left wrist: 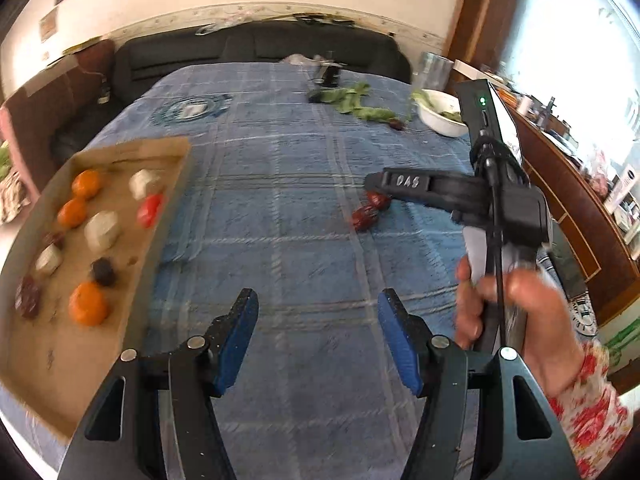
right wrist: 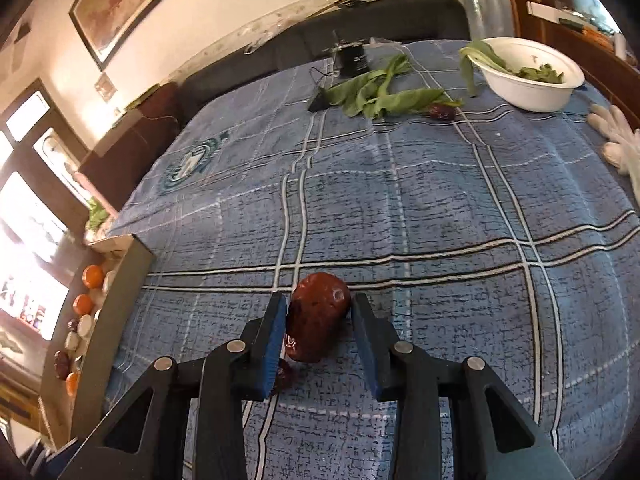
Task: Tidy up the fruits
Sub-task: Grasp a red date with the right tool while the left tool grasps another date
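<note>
A dark red date (right wrist: pixel 318 316) lies on the blue checked cloth between the blue pads of my right gripper (right wrist: pixel 320 300), and both pads touch its sides. A second date (right wrist: pixel 284 376) peeks out under the left finger. In the left wrist view the right gripper (left wrist: pixel 380 186) reaches in from the right over two dates (left wrist: pixel 365 218). My left gripper (left wrist: pixel 318 320) hangs open and empty above the cloth. To its left sits a cardboard tray (left wrist: pixel 168 148) holding oranges (left wrist: pixel 88 304), white pieces (left wrist: pixel 102 230), dark dates (left wrist: pixel 28 296) and a red fruit (left wrist: pixel 150 210).
A white bowl (right wrist: pixel 532 92) with greens stands at the far right, and loose leaves (right wrist: pixel 380 92) with another date (right wrist: pixel 442 112) lie beside it. A white glove (right wrist: pixel 616 140) rests at the right edge. A small black device (right wrist: pixel 352 58) stands near the dark sofa.
</note>
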`<state>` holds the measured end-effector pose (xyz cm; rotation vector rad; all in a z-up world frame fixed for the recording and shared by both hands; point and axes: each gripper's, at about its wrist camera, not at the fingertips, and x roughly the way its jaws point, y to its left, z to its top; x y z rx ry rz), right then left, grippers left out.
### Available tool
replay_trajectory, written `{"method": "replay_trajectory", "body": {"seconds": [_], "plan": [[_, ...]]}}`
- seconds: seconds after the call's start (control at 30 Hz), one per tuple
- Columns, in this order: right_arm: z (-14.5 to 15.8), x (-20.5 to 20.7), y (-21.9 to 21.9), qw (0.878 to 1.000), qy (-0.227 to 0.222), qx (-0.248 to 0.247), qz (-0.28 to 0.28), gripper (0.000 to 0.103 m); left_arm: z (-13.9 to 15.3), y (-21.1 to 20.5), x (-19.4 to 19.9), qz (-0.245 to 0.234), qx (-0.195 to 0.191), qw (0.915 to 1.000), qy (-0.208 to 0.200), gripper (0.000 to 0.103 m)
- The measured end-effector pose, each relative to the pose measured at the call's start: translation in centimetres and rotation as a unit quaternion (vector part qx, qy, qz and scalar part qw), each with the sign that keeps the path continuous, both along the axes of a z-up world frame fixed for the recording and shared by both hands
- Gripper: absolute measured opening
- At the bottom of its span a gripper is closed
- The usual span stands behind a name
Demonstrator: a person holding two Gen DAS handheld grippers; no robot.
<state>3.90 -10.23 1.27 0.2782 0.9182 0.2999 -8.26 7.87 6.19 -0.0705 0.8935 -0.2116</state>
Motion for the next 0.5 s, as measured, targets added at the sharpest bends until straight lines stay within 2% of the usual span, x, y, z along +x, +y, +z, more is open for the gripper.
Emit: {"method": "replay_trajectory", "body": {"seconds": [0.17, 0.33, 0.4, 0.5], "plan": [[1.2, -1.5, -3.3, 0.999, -0.016, -0.004, -0.033, 0.036, -1.0, -3.2, 3.8, -0.034, 0.021, 0.9992, -0.006, 0.061], [1.7, -2.3, -6.1, 0.998, -0.027, 0.023, -0.059, 0.036, -3.2, -5.2, 7.7, -0.059, 0.008, 0.9982, 0.011, 0.06], [1.6, -2.2, -6.4, 0.997, -0.026, 0.025, -0.062, 0.036, -4.0, -5.6, 8.9, -0.062, 0.01, 0.9979, 0.014, 0.055], [1.2, -1.8, -5.9, 0.998, -0.018, 0.023, -0.057, 0.036, -5.1, -5.6, 9.9, -0.071, 0.002, 0.9972, 0.022, 0.038]]}}
